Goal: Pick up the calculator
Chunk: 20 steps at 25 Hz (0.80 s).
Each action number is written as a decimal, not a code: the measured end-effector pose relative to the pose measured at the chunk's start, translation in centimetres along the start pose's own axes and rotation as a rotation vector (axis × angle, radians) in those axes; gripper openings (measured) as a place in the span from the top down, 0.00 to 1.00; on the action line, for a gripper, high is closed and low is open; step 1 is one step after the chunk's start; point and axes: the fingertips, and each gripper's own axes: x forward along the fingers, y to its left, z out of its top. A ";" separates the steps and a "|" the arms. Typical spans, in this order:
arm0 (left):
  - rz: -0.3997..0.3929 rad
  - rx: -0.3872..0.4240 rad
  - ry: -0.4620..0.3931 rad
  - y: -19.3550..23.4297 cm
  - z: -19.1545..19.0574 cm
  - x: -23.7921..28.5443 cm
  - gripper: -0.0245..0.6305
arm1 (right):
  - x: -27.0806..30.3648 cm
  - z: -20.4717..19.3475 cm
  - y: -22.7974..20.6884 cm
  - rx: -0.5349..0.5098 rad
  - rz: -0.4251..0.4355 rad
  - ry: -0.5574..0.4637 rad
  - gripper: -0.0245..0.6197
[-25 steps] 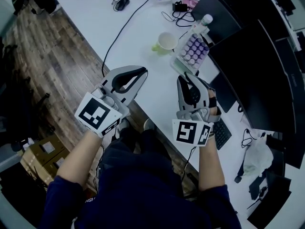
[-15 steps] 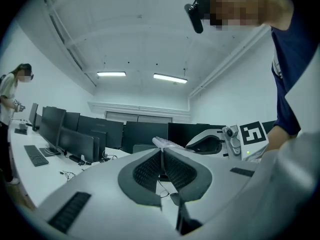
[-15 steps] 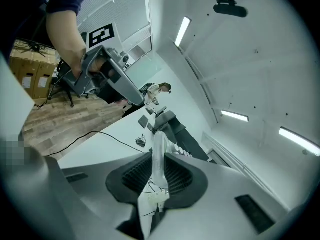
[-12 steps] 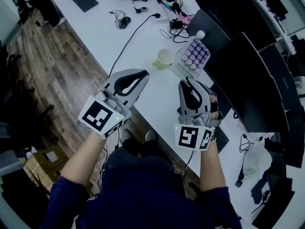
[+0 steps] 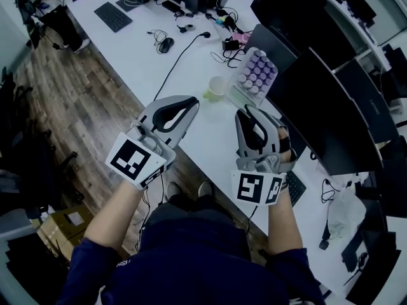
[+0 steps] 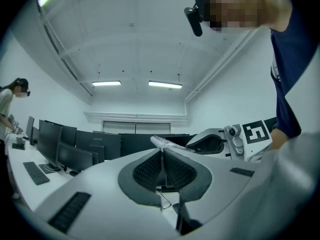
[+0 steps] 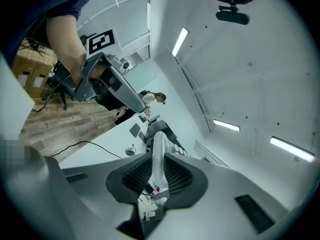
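The calculator (image 5: 255, 75), pale with rows of purple keys, hangs tilted above the white desk (image 5: 152, 62). My right gripper (image 5: 245, 111) is shut on its near edge; in the right gripper view the calculator (image 7: 159, 151) shows edge-on as a thin pale slab between the ribbed pads (image 7: 175, 175). My left gripper (image 5: 189, 101) hovers over the desk's front edge, beside the right one, shut with nothing in it; its pads (image 6: 150, 169) meet in the left gripper view. There the calculator (image 6: 167, 143) and the right gripper (image 6: 220, 141) appear just beyond.
A pale green cup (image 5: 217, 88) stands on the desk left of the calculator. A mouse (image 5: 166, 44), cables and a keyboard (image 5: 114, 16) lie farther back. Dark monitors (image 5: 318, 100) line the right side. A black keyboard (image 5: 294, 186) lies beside my right hand. Cardboard boxes (image 5: 70, 221) sit on the wooden floor.
Both grippers have risen together. The calculator came up with the right gripper, away from the desk, and now covers the bottle behind it. Neither gripper's jaws changed.
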 end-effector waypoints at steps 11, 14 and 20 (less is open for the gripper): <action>-0.019 0.008 -0.023 -1.1 1.5 0.5 0.90 | -1.1 1.6 -1.8 -0.012 -0.032 -0.031 0.84; -0.019 0.006 -0.023 -1.0 1.5 0.6 0.90 | -1.0 1.8 -1.9 -0.011 -0.034 -0.033 0.84; -0.023 -0.004 -0.022 -1.0 1.2 1.1 0.90 | -1.0 1.3 -1.8 -0.004 -0.030 -0.025 0.84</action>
